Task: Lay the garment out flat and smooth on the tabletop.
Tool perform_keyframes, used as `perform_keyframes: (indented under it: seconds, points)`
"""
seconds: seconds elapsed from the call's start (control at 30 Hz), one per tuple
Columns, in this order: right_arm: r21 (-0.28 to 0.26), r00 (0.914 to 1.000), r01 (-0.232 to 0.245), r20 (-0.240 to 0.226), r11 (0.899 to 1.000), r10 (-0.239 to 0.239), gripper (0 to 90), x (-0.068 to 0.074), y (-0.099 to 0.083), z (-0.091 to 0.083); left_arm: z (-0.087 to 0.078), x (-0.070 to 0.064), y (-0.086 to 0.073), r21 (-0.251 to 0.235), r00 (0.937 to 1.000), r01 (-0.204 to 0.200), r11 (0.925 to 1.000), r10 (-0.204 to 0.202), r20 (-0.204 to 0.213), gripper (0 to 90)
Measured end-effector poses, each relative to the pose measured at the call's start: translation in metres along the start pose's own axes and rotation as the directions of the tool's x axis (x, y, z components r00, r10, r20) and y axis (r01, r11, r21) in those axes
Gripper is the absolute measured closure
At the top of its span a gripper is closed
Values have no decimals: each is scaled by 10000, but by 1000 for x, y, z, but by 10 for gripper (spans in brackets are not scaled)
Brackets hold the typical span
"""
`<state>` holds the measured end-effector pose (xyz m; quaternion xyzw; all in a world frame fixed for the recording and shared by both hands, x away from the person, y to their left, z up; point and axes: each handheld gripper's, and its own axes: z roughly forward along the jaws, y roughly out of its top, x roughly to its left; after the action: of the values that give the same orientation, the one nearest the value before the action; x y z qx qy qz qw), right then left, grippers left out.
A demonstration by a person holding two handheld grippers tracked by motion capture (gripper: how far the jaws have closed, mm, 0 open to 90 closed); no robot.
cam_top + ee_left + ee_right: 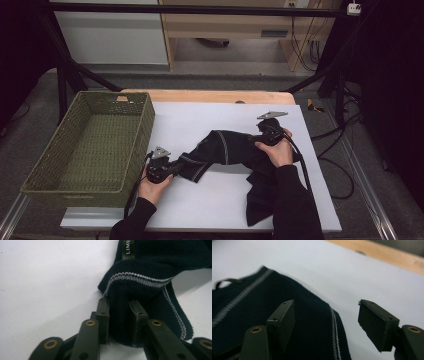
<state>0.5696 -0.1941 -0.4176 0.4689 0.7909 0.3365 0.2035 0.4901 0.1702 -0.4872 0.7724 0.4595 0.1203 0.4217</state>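
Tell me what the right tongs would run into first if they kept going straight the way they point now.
Probably the dark knit garment: the open right tongs sit over its striped edge. Past that lies the white sheet, though depth is hard to judge.

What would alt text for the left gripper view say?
Two black jaws of the left gripper pinch a fold of a dark navy knitted garment with pale stripes along its ribbed edge, lying on a white table cover.

The high view looks forward and down on the whole counter (200,200) from the person's side. Each gripper view sits low and close along its own jaws. All three share the dark knit garment (225,147) (150,270) (249,315).
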Motion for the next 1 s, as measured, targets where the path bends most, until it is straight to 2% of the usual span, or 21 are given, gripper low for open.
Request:
perform_keyframes:
  seconds: [0.07,0.13,0.2,0.23,0.33,0.4,0.43,0.47,0.6,0.67,0.7,0.73,0.77,0.87,0.9,1.0]
  points:
    - [361,9998,-188,-45,9992,190,281,-5,-3,6,0,0,0,23,10000,-3,10000,3,-28,785]
    - [694,9986,-420,-288,9967,441,291,-7,-5,11,0,0,0,36,10000,-2,10000,3,-50,796]
    - [1014,9973,-457,-526,9938,512,345,-7,-8,14,0,0,0,41,10000,5,10000,-5,-49,802]
    - [1177,9966,-401,-665,9922,482,393,-7,-9,16,0,0,0,14,10000,15,10000,-15,-52,804]
    - [1332,9940,-256,-1021,9908,394,631,-5,-10,16,0,0,0,38,10000,59,10000,-59,0,807]
    - [1257,9968,84,-801,9920,17,801,-3,-9,10,-1,0,1,57,10000,95,9999,-95,25,809]
    - [1139,9974,78,-723,9935,4,878,-2,-8,7,-1,0,1,53,9999,109,9999,-109,31,810]
    - [1023,9966,15,-816,9948,69,900,-3,-7,2,-2,0,1,82,9999,104,9999,-105,43,811]
    - [399,9972,180,-735,9990,-151,900,-6,-2,-21,-5,-1,2,9,10000,75,10000,-75,41,812]
    - [226,9970,95,-771,9997,-77,900,-9,-2,-29,-4,-1,1,83,10000,72,9999,-72,25,812]
    - [185,9968,78,-797,9998,-63,854,-11,-2,-31,-3,-1,1,96,10000,69,9999,-70,15,811]
    - [163,9966,87,-817,9998,-73,708,-12,-2,-31,-2,-1,0,156,10000,63,9999,-64,9,811]
    - [254,9966,134,-821,9996,-113,607,-12,-3,-28,-2,-1,0,168,10000,44,9998,-44,14,811]
    - [838,9973,479,-592,9953,-431,356,-7,-6,-12,-2,0,0,156,10000,53,9999,-54,44,811]
    - [1124,9977,454,-544,9926,-394,335,-5,-8,-4,-2,0,0,155,10000,44,9999,-45,47,811]
    - [1531,9968,180,-791,9880,-59,324,-5,-13,10,-2,0,0,152,10000,20,9999,-21,53,811]
